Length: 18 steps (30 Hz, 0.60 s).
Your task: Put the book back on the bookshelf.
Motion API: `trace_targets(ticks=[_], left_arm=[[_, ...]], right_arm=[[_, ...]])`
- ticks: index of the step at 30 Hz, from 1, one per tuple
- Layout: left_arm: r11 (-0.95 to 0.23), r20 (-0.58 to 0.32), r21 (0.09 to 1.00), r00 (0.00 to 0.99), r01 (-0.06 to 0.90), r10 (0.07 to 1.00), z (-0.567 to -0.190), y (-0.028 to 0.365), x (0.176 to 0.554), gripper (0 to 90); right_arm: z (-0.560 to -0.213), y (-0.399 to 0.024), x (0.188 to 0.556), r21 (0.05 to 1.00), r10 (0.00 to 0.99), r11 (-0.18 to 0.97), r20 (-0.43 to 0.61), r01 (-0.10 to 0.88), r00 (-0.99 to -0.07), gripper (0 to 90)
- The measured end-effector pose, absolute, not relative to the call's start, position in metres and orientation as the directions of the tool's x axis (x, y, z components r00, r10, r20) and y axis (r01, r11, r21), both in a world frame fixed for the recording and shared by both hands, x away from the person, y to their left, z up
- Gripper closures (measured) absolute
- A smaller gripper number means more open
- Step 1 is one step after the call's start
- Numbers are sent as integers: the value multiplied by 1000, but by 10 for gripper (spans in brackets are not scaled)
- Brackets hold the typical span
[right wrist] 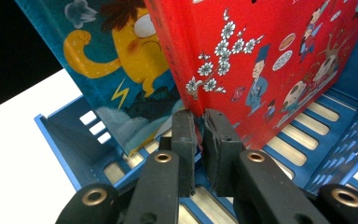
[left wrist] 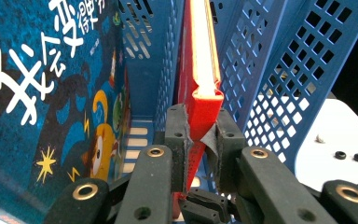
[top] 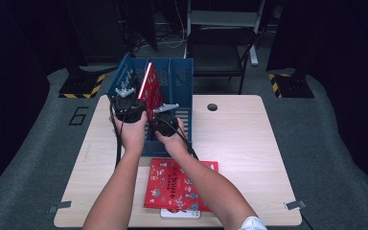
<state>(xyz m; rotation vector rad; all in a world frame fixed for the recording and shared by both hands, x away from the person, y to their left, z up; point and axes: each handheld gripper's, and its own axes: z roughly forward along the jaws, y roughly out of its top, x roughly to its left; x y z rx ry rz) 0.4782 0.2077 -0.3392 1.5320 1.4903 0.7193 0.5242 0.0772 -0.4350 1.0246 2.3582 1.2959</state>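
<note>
Now red book (left wrist: 204,100) between left claw (left wrist: 203,135) pads.

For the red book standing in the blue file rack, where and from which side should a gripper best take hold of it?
Probably the near cover edges, from the person's open side of the blue rack. The red book stands upright on its bottom edge between dividers, so only that thin near edge is free. The left gripper is shut on it up high; the right gripper is shut on its lower corner.

Red book (right wrist: 279,60): glossy hard cover. Rack (left wrist: 289,70): perforated blue plastic, smooth. Table (top: 239,139): matt pale wood laminate.
</note>
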Motion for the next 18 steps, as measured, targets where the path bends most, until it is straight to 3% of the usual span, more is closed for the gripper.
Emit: trace_targets(ticks=[18], left_arm=[[96, -174, 862, 112, 498, 978, -341, 211, 485, 788]], right_arm=[[-436, 83, 530, 811, 688, 364, 98, 458, -719, 822]])
